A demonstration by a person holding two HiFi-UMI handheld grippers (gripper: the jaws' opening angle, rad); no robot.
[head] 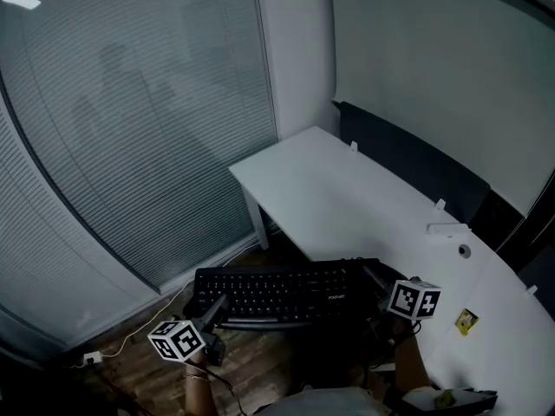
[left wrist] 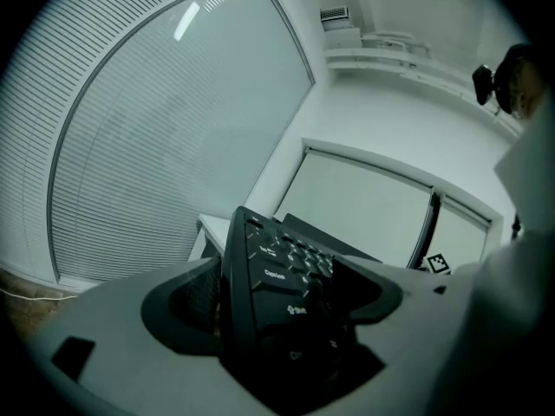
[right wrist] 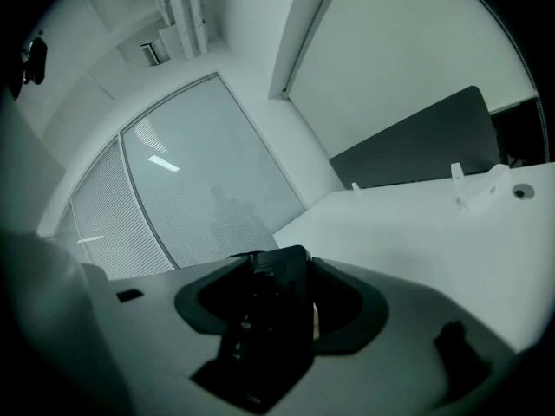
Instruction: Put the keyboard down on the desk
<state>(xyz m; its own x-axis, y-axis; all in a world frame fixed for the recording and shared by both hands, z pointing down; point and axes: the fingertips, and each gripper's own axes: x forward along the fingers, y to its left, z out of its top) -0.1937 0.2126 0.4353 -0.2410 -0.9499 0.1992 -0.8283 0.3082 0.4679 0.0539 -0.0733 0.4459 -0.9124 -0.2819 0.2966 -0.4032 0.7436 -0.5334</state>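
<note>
Clamping opposite ends of the black keyboard [head: 277, 295], left claw [head: 212, 310] and right claw [head: 379, 277] held it lower centre, near the white worktop [head: 347, 206].

Grey, black-lined left gripper [left wrist: 279, 297] and right gripper [right wrist: 273, 315], white marker cube [head: 414, 299] on each

Tiny yellow object [head: 466, 321], indistinct at this size.

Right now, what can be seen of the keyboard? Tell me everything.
The keyboard is black, full-size and plastic-looking, with pale key legends. It is roughly level, keys up, held in the air by its two ends: the left claw is shut on its left end, the right claw on its right end. It hangs over the wooden floor at the white desk's near edge, not yet laid on it.
</note>
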